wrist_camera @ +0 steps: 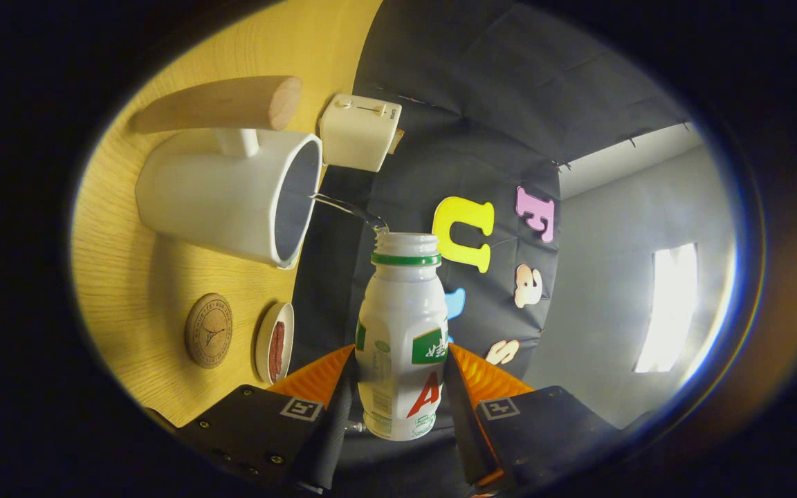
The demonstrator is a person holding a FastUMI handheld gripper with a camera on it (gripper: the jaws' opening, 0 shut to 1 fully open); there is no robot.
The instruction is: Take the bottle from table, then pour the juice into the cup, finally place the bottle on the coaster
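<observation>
Gripper view shows the bottle [402, 339] clamped between the two fingers of the gripper [398, 387], both pressing on its lower body, one on each side of the label. The scene is rolled over for the pour: a thin clear stream [350, 207] runs from the open mouth at centre frame into the white cup [225, 197] at upper left, which stands on the wooden bench [122, 277]. The cup has a wooden handle [222, 104] on a white stem. At lower left, the round cork coaster [208, 330] lies on the bench, with a small dish [275, 342] just beside it. A small white box [359, 131] with a slider sits beyond the cup.

The bottle looks like thin plastic: light, smooth, probably slippery, likely to flex if squeezed hard. It should lighten as it empties. The present hold, low on the straight body, seems sound, and firm, even pressure should keep it from twisting.
</observation>
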